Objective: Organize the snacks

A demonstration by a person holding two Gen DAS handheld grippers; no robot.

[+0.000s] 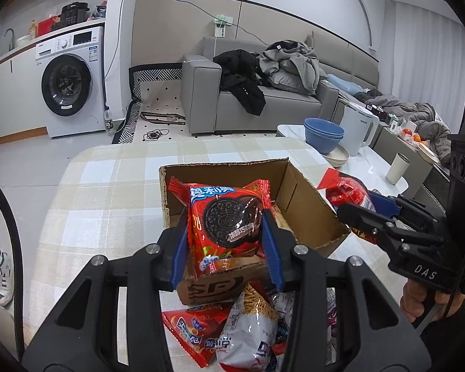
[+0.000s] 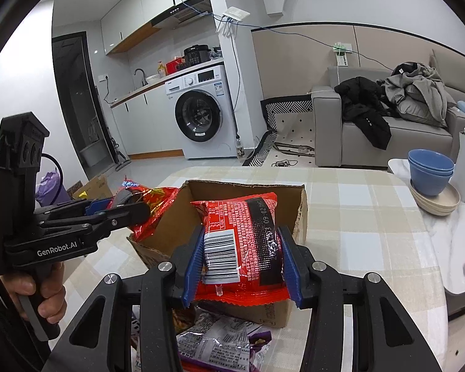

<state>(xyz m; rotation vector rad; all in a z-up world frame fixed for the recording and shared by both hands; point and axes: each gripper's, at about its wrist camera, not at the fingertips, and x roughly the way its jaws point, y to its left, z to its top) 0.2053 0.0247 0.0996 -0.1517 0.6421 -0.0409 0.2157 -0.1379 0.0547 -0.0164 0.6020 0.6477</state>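
While both packets hang over the cardboard box (image 1: pixel 297 204), each should be lowered well inside its walls before the pads part, and released one at a time so neither snags a rim. The left gripper (image 1: pixel 224 229) pinches the Oreo packet (image 1: pixel 224 220) above the box's near wall. The right gripper (image 2: pixel 240 260) clamps a red packet (image 2: pixel 241 241), also over the near wall. Only the left wrist view shows the Oreo face; only the right wrist view shows the barcode. Loose snacks (image 1: pixel 248 334) lie just before the box, their number uncertain under the fingers.
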